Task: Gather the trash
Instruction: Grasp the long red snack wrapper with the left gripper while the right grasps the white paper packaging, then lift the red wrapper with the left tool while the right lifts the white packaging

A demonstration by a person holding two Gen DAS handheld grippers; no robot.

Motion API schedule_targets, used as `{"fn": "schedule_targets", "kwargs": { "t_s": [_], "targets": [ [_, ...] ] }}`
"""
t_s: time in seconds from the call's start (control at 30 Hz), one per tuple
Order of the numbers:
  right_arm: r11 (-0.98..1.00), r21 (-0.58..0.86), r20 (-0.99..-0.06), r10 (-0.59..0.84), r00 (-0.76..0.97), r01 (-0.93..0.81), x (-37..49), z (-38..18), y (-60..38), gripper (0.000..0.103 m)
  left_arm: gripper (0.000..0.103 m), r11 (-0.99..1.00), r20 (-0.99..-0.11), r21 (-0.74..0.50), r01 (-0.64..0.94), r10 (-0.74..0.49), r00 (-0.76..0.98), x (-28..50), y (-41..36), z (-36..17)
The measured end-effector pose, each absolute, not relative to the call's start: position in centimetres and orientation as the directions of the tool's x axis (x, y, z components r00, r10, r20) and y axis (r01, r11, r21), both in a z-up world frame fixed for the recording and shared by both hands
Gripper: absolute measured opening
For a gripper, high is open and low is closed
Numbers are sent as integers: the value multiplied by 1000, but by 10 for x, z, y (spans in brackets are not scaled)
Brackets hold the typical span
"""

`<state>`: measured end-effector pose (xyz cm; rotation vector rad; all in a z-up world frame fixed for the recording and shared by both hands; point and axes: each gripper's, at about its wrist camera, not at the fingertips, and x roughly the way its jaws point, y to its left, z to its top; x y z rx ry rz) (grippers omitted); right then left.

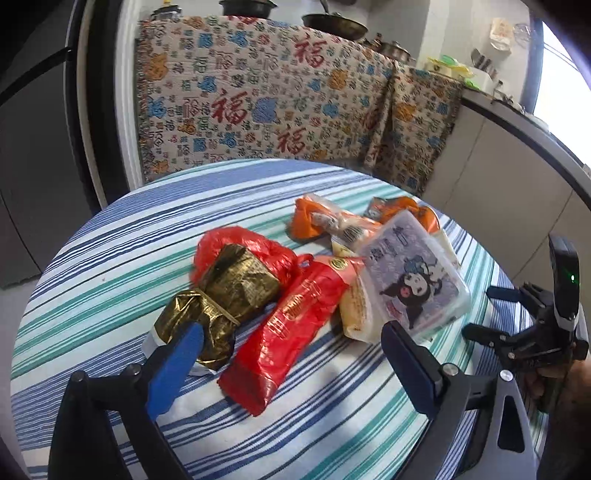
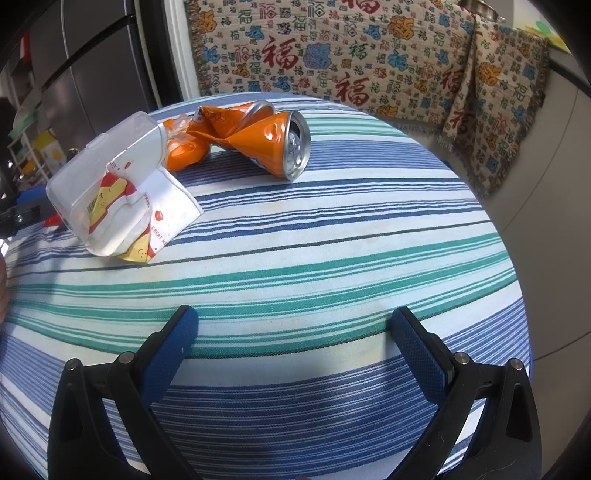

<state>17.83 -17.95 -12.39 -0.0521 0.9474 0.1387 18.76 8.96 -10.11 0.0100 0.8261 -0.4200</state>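
Trash lies in a pile on a round table with a striped cloth. In the left wrist view I see a gold foil wrapper, a red plastic bag and a clear plastic box with a cartoon label, with crushed orange cans behind. My left gripper is open just before the red bag, empty. The right wrist view shows a crushed orange can and the clear box over paper wrappers. My right gripper is open and empty over bare cloth; it also shows in the left wrist view.
A patterned cloth with red characters hangs behind the table. A counter with pots and pans runs along the back. Dark cabinet doors stand at the left. The table's right edge drops to the floor.
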Motion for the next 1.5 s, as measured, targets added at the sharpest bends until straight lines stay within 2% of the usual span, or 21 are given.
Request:
{"fn": "schedule_targets", "kwargs": {
  "t_s": [0.07,0.1,0.17,0.2,0.23,0.47,0.5,0.53,0.7,0.8,0.87,0.93,1.0,1.1,1.17,1.2,1.23,1.27,1.3,1.4,1.5],
  "targets": [
    [990,16,-812,95,576,-141,178,-124,-180,103,96,921,-729,-146,361,-347,590,190,87,-105],
    [990,16,-812,96,576,-141,178,-124,-180,103,85,924,-733,-141,356,-339,590,190,86,-106],
    [990,17,-812,96,576,-141,178,-124,-180,103,76,932,-748,-116,342,-309,588,190,84,-104],
    [990,17,-812,96,576,-141,178,-124,-179,103,62,933,-754,-113,341,-304,582,189,84,-102],
    [990,17,-812,96,576,-141,178,-124,-180,103,56,930,-760,-114,349,-308,572,188,84,-101],
    [990,17,-812,96,576,-141,178,-124,-180,103,56,930,-774,-124,346,-309,553,192,80,-108],
    [990,17,-811,96,577,-141,178,-124,-180,103,46,927,-780,-122,354,-310,543,192,77,-110],
    [990,18,-811,96,577,-141,178,-124,-180,103,21,925,-791,-105,365,-300,533,190,72,-113],
    [978,36,-808,149,570,-205,177,-123,-175,103,17,942,-834,-159,297,-289,470,166,73,-110],
    [916,72,-801,289,525,-394,177,-122,-152,102,19,949,-856,-122,291,-249,454,134,67,-104],
    [858,14,-798,318,511,-513,180,-121,-131,101,29,950,-855,-93,298,-229,465,124,62,-101],
    [827,-53,-797,303,522,-560,190,-121,-116,102,65,948,-847,-93,304,-236,476,120,58,-103],
    [834,-36,-792,313,525,-551,207,-118,-108,102,69,950,-840,-65,304,-216,498,124,52,-106],
    [807,37,-782,390,486,-589,224,-115,-94,102,69,953,-842,-24,302,-182,508,133,45,-112],
    [778,0,-764,405,502,-628,223,-116,-82,101,69,955,-849,-7,297,-162,503,137,43,-115],
    [765,-14,-763,409,501,-644,221,-118,-79,94,67,955,-852,-12,295,-164,498,140,43,-116],
    [753,-21,-770,407,491,-658,220,-120,-74,73,65,956,-853,-27,293,-175,491,143,43,-117],
    [754,-25,-769,405,494,-656,220,-119,-74,62,62,956,-851,-32,292,-180,494,144,42,-116],
    [754,-1,-762,424,489,-656,218,-117,-78,45,49,955,-850,-33,294,-182,495,144,40,-115],
    [765,121,-752,486,445,-632,217,-111,-101,42,30,953,-853,-47,299,-194,485,141,38,-113],
    [755,227,-761,531,371,-615,206,-111,-133,42,28,956,-856,-87,280,-215,470,135,44,-112]
  ]
}}
